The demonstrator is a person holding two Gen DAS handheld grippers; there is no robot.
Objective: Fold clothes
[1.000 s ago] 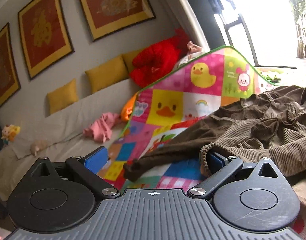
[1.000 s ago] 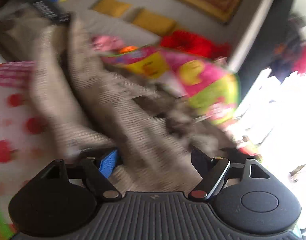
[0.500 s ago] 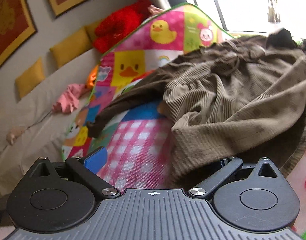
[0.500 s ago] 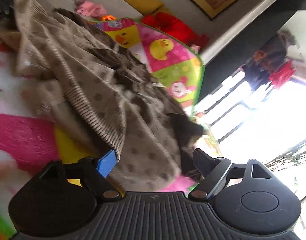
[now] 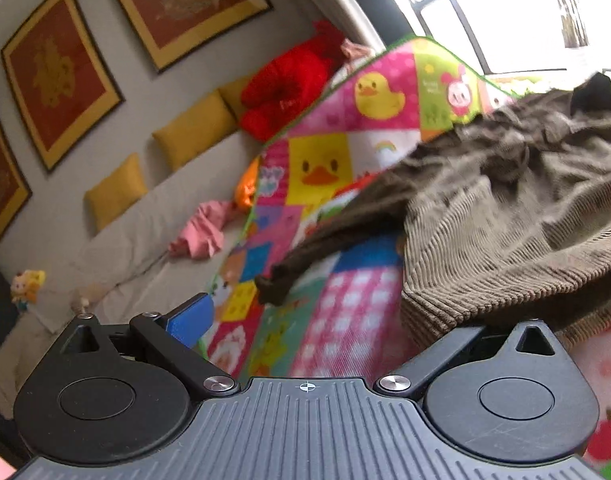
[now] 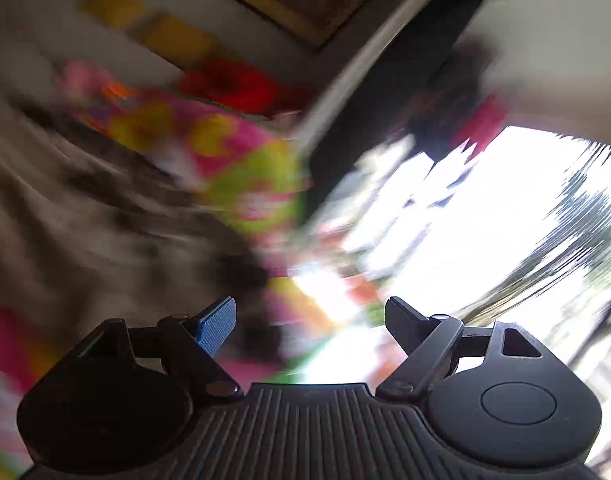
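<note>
A brown corduroy garment (image 5: pixel 505 220) lies crumpled on a colourful duck-pattern play mat (image 5: pixel 325 168), with one dark sleeve (image 5: pixel 305 256) stretched out to the left. My left gripper (image 5: pixel 333 320) stands open low at the garment's near hem. Its blue left pad (image 5: pixel 189 318) is bare and its right finger is hidden under the ribbed edge. The right wrist view is smeared by motion. There my right gripper (image 6: pixel 309 326) is open with nothing between its fingers, and the garment (image 6: pixel 85 220) is a brown blur off to the left.
Behind the mat a grey sofa (image 5: pixel 125 248) carries yellow cushions (image 5: pixel 193 128), a red plush (image 5: pixel 289 84) and a pink cloth (image 5: pixel 201 232). Framed pictures hang on the wall. A bright window (image 6: pixel 485 220) fills the right side.
My right gripper has come away from the garment's edge and swung up towards the window. My left gripper has dipped and swung left, with the hem still over its right finger.
</note>
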